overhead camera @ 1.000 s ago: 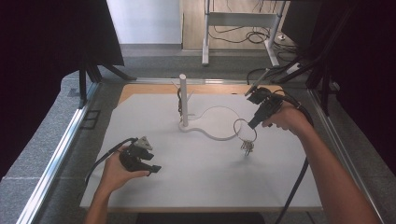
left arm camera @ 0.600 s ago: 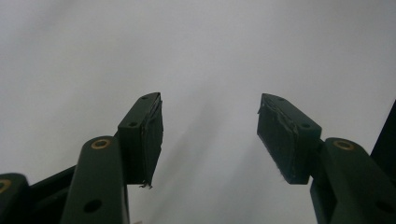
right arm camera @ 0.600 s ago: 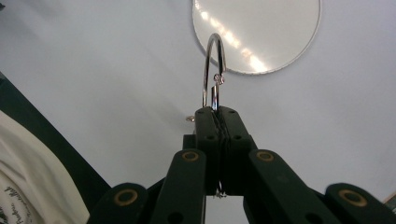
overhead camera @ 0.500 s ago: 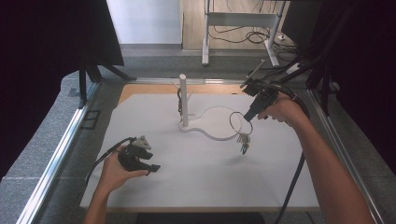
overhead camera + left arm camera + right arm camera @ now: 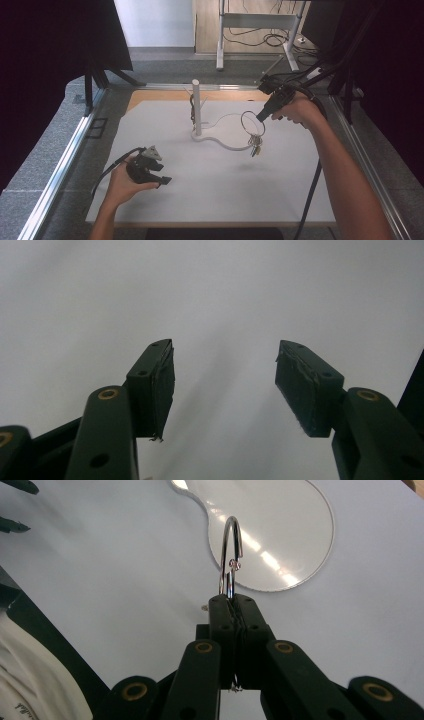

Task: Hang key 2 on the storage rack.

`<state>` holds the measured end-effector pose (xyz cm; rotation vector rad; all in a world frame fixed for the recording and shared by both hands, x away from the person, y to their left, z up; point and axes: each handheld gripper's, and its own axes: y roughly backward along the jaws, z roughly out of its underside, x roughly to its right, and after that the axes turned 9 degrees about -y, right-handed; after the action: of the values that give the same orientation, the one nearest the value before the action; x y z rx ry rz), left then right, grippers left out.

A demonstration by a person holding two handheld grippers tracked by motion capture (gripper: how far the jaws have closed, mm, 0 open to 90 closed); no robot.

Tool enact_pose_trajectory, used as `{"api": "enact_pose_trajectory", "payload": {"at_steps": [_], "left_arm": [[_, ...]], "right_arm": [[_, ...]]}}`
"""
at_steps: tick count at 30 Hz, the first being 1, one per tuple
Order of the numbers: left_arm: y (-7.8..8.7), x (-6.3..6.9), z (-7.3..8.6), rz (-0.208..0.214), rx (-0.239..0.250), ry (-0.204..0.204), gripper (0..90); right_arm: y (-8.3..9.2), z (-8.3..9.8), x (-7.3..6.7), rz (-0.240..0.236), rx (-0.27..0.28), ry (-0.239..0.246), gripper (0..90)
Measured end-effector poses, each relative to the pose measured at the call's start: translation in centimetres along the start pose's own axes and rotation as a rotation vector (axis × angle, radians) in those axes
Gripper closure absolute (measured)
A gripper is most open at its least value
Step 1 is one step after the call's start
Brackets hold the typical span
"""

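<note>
Key ring [image 5: 252, 122] w/ keys [image 5: 255, 146] dangling hangs above the desk [image 5: 210, 200] near the post stand [image 5: 197, 107]. Thin, stiff, slick metal, prob. light, apt to swing; grip at the loop. Right gripper [image 5: 232, 600] fingers clamp its rim; left gripper [image 5: 225, 385] fingers spread, empty.
</note>
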<state>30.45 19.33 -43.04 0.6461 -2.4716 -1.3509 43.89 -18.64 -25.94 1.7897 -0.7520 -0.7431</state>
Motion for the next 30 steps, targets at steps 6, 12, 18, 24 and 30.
{"api": "enact_pose_trajectory", "payload": {"at_steps": [6,12,18,24,30], "left_arm": [[0.2,0.0,0.1,-0.005,0.010,0.002,41.7],[0.1,-0.2,0.2,0.008,0.007,0.007,41.6],[0.4,-0.5,0.5,0.002,0.013,0.023,41.6],[0.4,-0.4,0.5,0.004,0.015,0.026,41.6],[0.4,-0.4,0.5,0.004,0.022,0.031,41.6]], "right_arm": [[-0.1,-0.6,0.0,-0.001,0.008,0.000,87.9],[-0.1,-1.1,-0.1,0.002,0.004,-0.004,87.9],[-0.4,-1.6,-0.1,-0.003,0.011,0.001,87.9],[-0.6,-2.2,-0.2,0.000,0.012,-0.001,87.9],[-0.8,-3.2,-0.5,0.008,0.017,0.007,87.9]]}}
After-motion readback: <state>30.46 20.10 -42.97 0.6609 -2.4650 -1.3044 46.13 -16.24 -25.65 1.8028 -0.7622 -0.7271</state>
